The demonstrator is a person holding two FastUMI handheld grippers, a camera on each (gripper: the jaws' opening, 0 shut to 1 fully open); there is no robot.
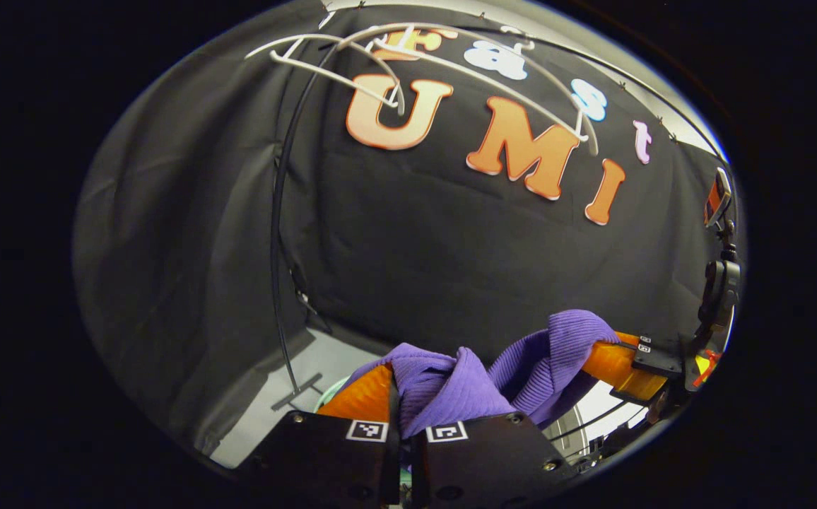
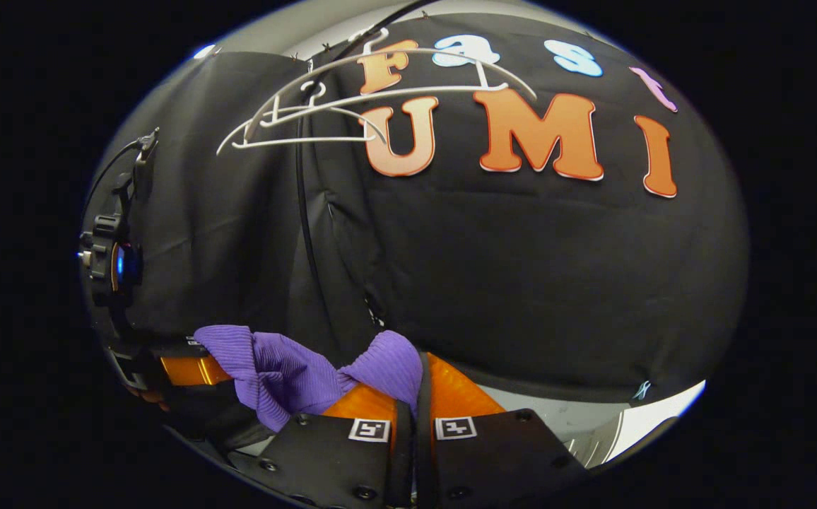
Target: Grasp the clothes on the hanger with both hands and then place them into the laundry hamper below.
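A purple ribbed garment hangs bunched between my two grippers, off the hangers. In the left gripper view my left gripper is shut on one fold of it at the bottom, and the right gripper pinches another fold farther right. The right gripper view has my right gripper shut on the purple garment, with the left gripper holding its far end at the left. The cloth sags between the two grips. White bare hangers hang high above.
A thin black rack pole curves down from the hangers to a base on the grey floor. A pale green rim peeks out beside my left fingers. A light ribbed surface lies low on the right.
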